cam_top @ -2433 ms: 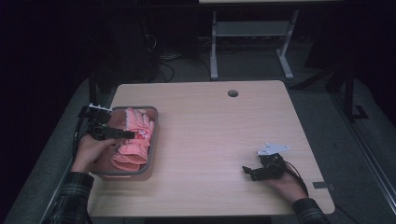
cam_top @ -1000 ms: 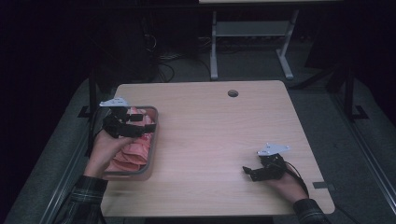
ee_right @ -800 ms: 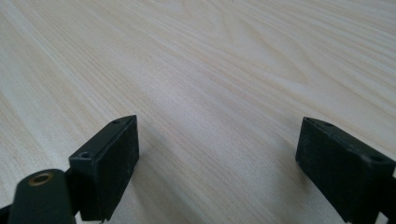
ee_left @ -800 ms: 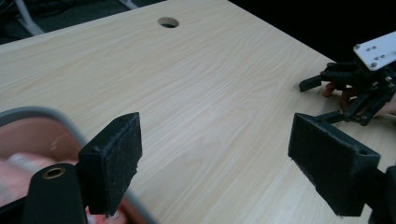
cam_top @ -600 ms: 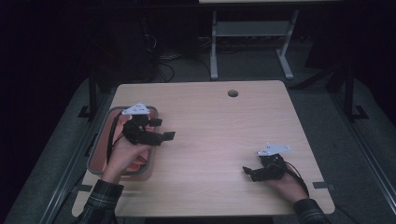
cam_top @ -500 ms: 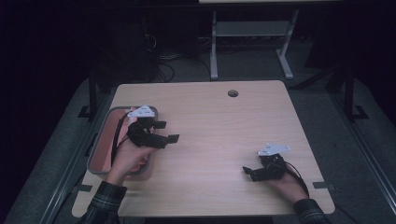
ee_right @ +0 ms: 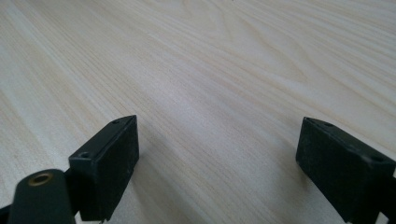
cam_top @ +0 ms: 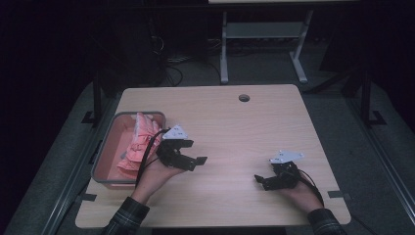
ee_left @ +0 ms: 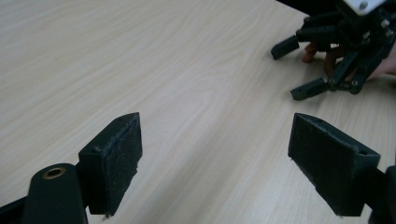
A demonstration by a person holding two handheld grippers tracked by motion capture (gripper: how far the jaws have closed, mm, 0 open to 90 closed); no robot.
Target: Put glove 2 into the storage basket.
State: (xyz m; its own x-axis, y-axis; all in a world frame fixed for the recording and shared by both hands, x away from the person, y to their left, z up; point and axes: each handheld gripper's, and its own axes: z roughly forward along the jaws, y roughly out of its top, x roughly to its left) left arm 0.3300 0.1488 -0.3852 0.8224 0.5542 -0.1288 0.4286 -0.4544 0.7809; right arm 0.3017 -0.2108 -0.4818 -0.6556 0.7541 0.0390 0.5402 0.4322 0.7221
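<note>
Pale wood table (cam_top: 235, 122) (no readable writing) bears a pink-cloth tray (cam_top: 100, 161); left claw (cam_top: 193, 157) and right claw (cam_top: 261, 181) gape empty.

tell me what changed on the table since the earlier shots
The left gripper came out of the tray, where it had been over the pink cloth, and swung right over the bare table. It carries nothing; its jaws stand open. The tray shifted and now sits askew at the table's left edge, cloth still inside. The right gripper stayed put near the right front, jaws open.
</note>
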